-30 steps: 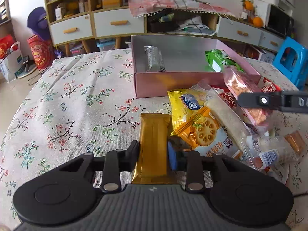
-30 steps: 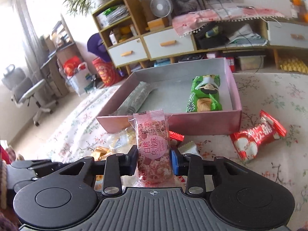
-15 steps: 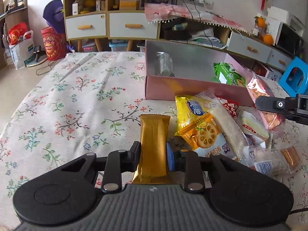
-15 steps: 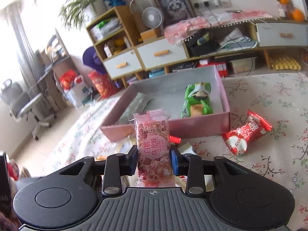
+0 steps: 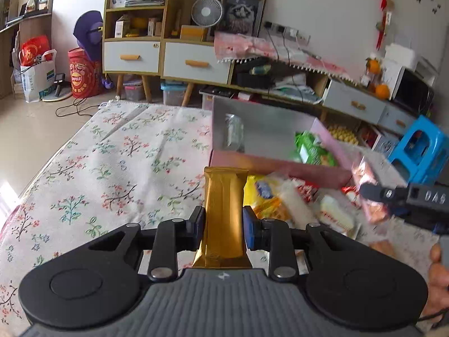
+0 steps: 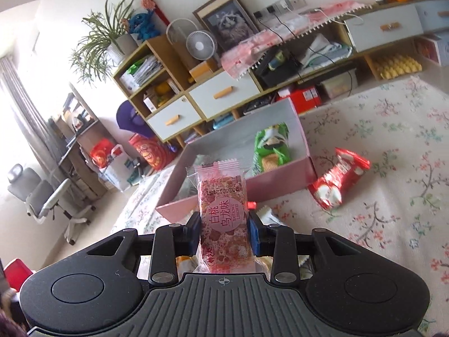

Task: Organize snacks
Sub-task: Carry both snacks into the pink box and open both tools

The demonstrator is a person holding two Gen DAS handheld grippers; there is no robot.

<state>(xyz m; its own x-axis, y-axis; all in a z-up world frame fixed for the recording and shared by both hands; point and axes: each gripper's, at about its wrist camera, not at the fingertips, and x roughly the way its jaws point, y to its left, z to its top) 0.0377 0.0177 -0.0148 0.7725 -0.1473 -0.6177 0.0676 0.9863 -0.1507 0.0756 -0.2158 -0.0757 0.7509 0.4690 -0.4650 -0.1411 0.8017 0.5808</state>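
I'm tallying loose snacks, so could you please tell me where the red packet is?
In the right wrist view, the red packet lies on the floral tablecloth, just right of the pink box.

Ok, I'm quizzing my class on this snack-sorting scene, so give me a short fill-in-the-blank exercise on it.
1. The left tongs are shut on a ____ snack bar.
2. The right tongs grip a ____ packet printed with Chinese text.
3. Inside the pink box lies a ____ snack bag.
4. A red wrapper lies on the floral ____.

Missing words: gold; pink; green; tablecloth
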